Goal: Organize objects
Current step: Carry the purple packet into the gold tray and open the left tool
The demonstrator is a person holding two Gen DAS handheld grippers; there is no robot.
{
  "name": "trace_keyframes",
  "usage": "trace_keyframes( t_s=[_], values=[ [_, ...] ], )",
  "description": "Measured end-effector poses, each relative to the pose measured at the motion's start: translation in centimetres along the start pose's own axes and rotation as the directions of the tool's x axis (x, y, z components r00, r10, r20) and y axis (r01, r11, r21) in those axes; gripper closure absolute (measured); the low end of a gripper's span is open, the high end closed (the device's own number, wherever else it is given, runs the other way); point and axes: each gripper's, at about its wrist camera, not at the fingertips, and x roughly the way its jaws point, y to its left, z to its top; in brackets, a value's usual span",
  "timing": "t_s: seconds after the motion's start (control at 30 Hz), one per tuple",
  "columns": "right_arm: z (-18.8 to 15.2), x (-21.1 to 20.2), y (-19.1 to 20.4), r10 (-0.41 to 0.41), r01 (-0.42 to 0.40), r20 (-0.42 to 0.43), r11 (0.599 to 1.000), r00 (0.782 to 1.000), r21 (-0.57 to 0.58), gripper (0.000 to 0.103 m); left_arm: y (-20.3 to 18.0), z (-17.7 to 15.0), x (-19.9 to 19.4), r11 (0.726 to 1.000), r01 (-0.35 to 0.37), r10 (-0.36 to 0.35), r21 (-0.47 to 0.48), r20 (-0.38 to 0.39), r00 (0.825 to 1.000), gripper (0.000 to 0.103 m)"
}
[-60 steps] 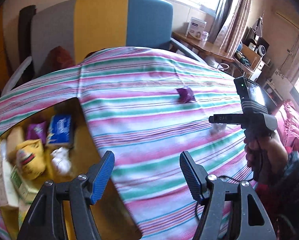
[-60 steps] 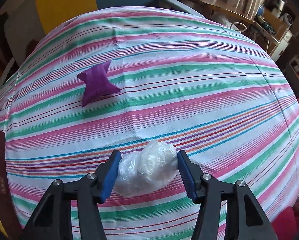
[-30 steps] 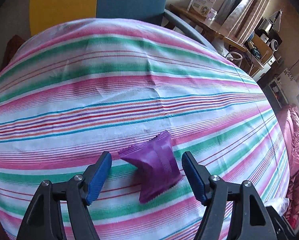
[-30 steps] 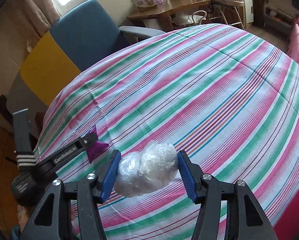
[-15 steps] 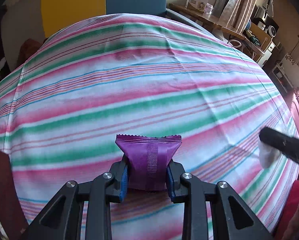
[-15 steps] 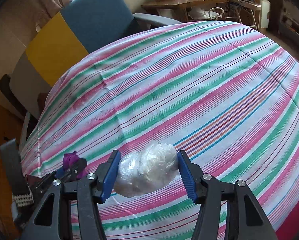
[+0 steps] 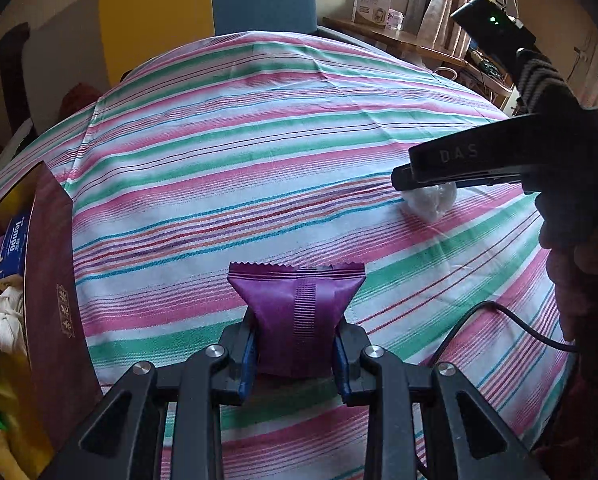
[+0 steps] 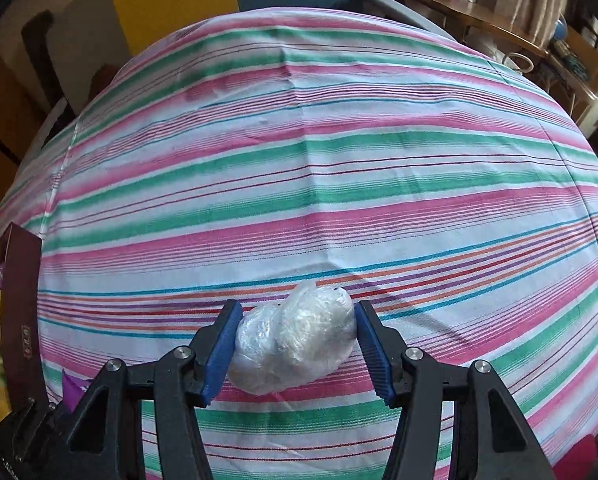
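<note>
So the left gripper (image 7: 295, 354) is low over the near edge of the desk (image 7: 259, 152), fingers clamped on the lower half of a purple snack packet (image 7: 295, 312), which stands upright between the blue pads with its crimped top edge fanned out above them. The right gripper (image 8: 297, 344) sits at about the same height, fingers pressed against both sides of a white plastic-wrapped bundle (image 8: 295, 344), so it's gripping that one too. In the left wrist view you can see the right gripper side-on at the right, level and pointing left, with the person's right hand (image 7: 579, 248) wrapped round the handle and a black cable (image 7: 511, 320) hanging below it; the bundle only peeks out under the finger there.

A dark maroon box (image 7: 51, 300) stands at the left edge of the desk. Only a sliver of its inside shows: a blue tissue pack (image 7: 13, 244), something yellow and something white, all cut off by the frame, can't say more. Far back there's a chair with yellow and blue panels (image 7: 203, 0). In the right wrist view, bottom left, a scrap of purple pokes out beside the left gripper's dark body
</note>
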Motion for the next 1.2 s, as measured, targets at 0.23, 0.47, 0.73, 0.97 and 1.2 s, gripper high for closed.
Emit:
trace_keyframes(
  t_s=[0.23,0.47,0.73,0.97,1.2],
  values=[
    [-0.3,0.6,0.9,-0.057,0.057,0.006,0.996,0.998,-0.069,0.045,0.0,-0.3,0.4,1.0,0.007,-0.008,0.019,0.03,1.0,0.072],
    [-0.4,1.1,0.7,-0.062,0.061,-0.009,0.996,0.998,-0.067,0.044,0.5,-0.6,0.4,0.999,0.039,-0.039,0.014,0.041,0.998,0.07],
    [-0.7,1.0,1.3,-0.069,0.069,0.011,0.994,0.998,-0.087,0.043,0.6,-0.8,0.5,0.999,0.046,-0.046,0.0,0.052,0.998,0.07],
    [-0.8,1.2,1.1,-0.071,0.072,0.018,0.991,0.997,-0.111,0.041,0.6,-0.9,0.4,0.999,0.045,-0.045,0.006,0.055,0.997,0.07],
    [-0.7,1.2,1.9,-0.078,0.079,0.014,0.986,0.997,-0.144,0.042,0.5,-1.1,0.4,0.999,0.039,-0.039,0.012,0.06,0.997,0.07]
  ],
)
